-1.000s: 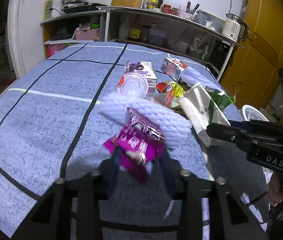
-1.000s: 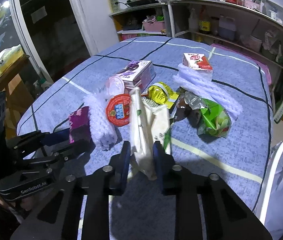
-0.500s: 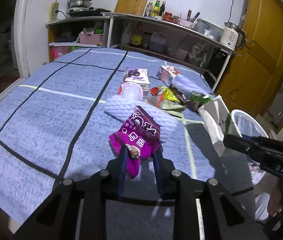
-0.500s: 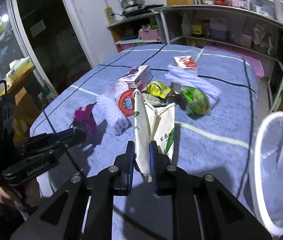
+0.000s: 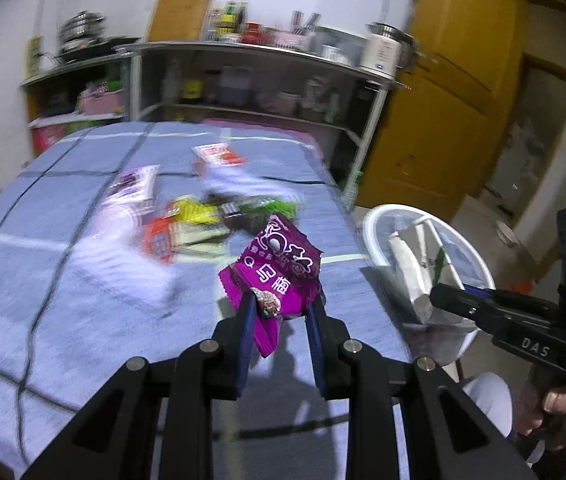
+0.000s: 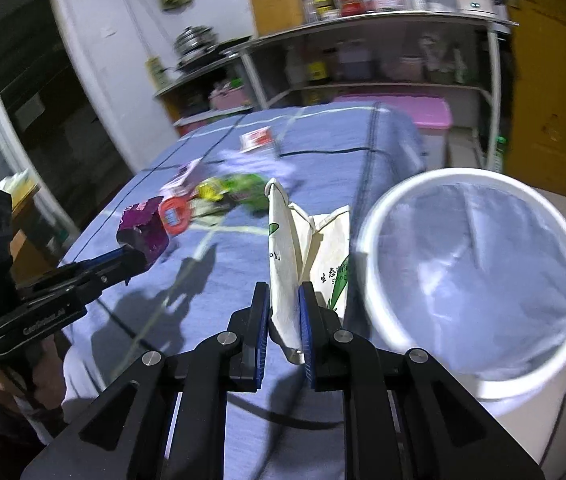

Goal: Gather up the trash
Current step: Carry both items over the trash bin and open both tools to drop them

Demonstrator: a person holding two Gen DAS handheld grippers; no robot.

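My left gripper (image 5: pixel 281 304) is shut on a purple snack wrapper (image 5: pixel 279 268) and holds it up over the blue tablecloth. In the right wrist view the same wrapper (image 6: pixel 143 226) hangs at the tips of the left gripper (image 6: pixel 135 256). My right gripper (image 6: pixel 286 294) is shut on a white paper bag with green print (image 6: pixel 295 248), lifted beside the white bin (image 6: pixel 375 216). The left wrist view shows that bag (image 5: pixel 423 264) held by the right gripper (image 5: pixel 437 300) over the bin (image 5: pixel 367 220), which is lined with a clear bag.
More trash lies blurred mid-table: a yellow wrapper (image 5: pixel 195 212), a red lid (image 6: pixel 175 214), a green bag (image 6: pixel 249 190), small cartons (image 5: pixel 219 156) and white foam netting (image 5: pixel 123 248). Shelves with kitchenware (image 5: pixel 243 80) stand behind, a yellow door (image 5: pixel 443 100) at right.
Both grippers have lifted their items off the table and swung right toward the bin. The left jaws closed on the purple wrapper; the paper bag now hangs at the bin's rim.
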